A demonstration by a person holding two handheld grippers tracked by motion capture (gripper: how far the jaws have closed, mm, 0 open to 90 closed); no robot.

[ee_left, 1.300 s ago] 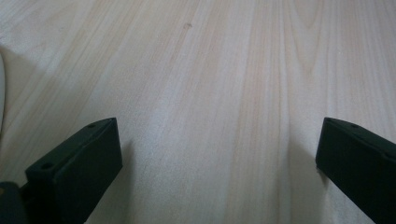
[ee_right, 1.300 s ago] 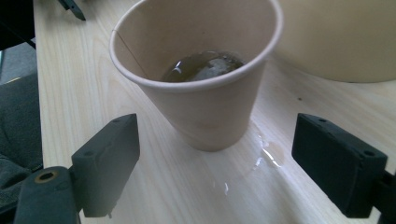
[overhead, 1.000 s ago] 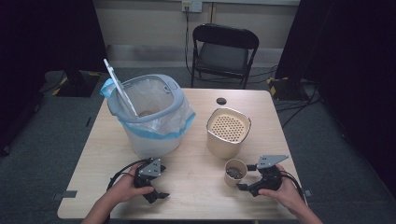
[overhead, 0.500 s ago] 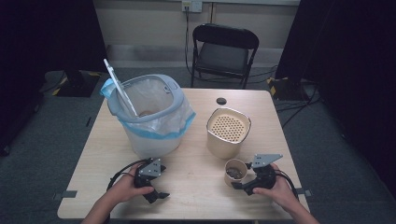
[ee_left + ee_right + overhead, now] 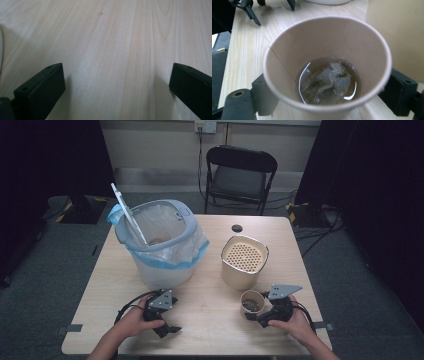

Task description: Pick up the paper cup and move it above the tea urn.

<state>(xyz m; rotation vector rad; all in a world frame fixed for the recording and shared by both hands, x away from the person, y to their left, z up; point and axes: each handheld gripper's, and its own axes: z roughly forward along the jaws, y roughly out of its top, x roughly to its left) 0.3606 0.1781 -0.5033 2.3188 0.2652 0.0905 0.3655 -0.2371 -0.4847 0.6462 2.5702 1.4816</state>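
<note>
Fingers of the right gripper (image 5: 261,315) sit on either side of the cup (image 5: 251,304) in the high view, near the front right of the surface (image 5: 210,330). Compared with a second ago, this gripper has moved in leftward until it meets the cup; the cup itself has not shifted. We judge this to be the grasp step, lift not yet begun.

High view, rest: left gripper (image 5: 167,329) rests at the front left, held by the left hand (image 5: 134,319), unchanged over the last second. Bin (image 5: 160,242) with its clear liner stands behind it; canister (image 5: 244,261) with a perforated top stands just behind the cup. A chair (image 5: 240,175) is beyond the far edge.

Left gripper view: fingers (image 5: 40,90) wide apart, nothing between them, bare wood below. Idle.

Right gripper view: cup (image 5: 327,65) sits between the two fingers (image 5: 263,96), one at each flank, both against the wall or very nearly so. We cannot tell whether they are pressing yet; the rim is still round, no visible squeeze. Inside: shallow brown liquid and a soaked tea bag (image 5: 329,80). Canister wall (image 5: 397,37) is close on one side.

Judgement: liquid means the cup must stay upright when lifted; a paper wall will buckle if squeezed hard. Likely destination is the strainer-top canister or the bin.
</note>
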